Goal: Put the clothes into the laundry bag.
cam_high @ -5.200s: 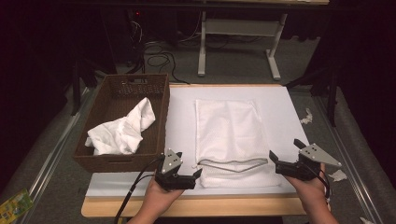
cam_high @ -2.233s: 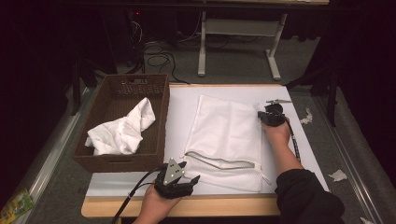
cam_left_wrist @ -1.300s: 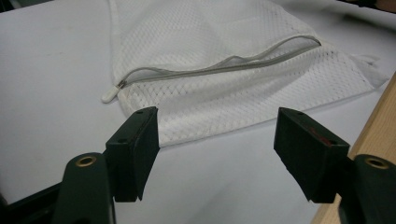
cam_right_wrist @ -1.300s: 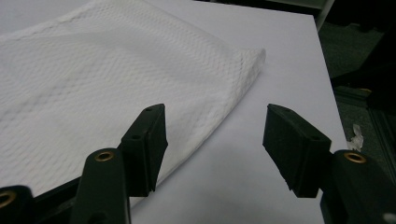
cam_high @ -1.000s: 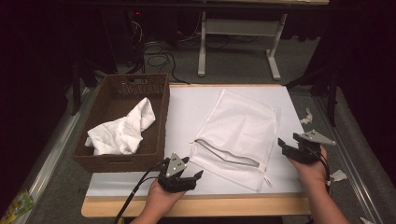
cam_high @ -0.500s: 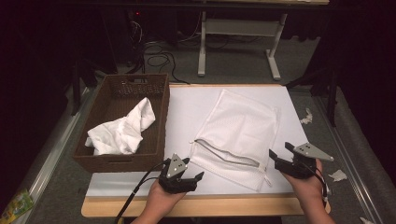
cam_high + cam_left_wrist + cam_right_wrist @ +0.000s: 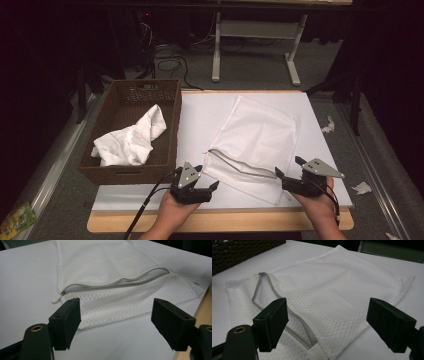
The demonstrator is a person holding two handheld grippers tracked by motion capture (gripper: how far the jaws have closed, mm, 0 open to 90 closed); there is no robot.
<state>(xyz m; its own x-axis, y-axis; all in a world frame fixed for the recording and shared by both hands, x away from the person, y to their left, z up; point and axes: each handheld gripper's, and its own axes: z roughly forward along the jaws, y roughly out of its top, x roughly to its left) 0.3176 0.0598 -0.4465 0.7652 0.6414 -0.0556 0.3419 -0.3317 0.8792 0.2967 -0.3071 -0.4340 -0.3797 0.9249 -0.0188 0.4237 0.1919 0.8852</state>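
Dark room beyond; grey floor with a tangle of cables (image 7: pixel 170 62) and a white metal stand (image 7: pixel 255 45) at the far end. White table mat (image 7: pixel 200 115) on a wood-edged table, items listed left to right. Brown woven basket (image 7: pixel 170 125) at the mat's left edge, containing one crumpled white cloth (image 7: pixel 131 141). Left gripper (image 7: pixel 206 179), hand-held at the near edge just right of the basket's near corner, cable trailing toward the person; jaws parted and just been opening, nothing between them, seen in the left gripper view with bare mat in the gap and the bag lying just beyond the tips. White mesh laundry bag (image 7: pixel 260 137), flat on the mat right of centre, turned at an angle, well apart from the basket; grey zipper (image 7: pixel 240 165) running across its near end, partly gaping, white pull tab (image 7: pixel 56 299) at the zipper's left end. Right gripper (image 7: pixel 287 170), hand-held at the bag's near right corner; jaws spread wide and just been opening, no thing clamped, bag mesh and zipper lying beneath and beyond them in the right gripper view. Paper scraps (image 7: pixel 361 188) on the floor to the right of the table.
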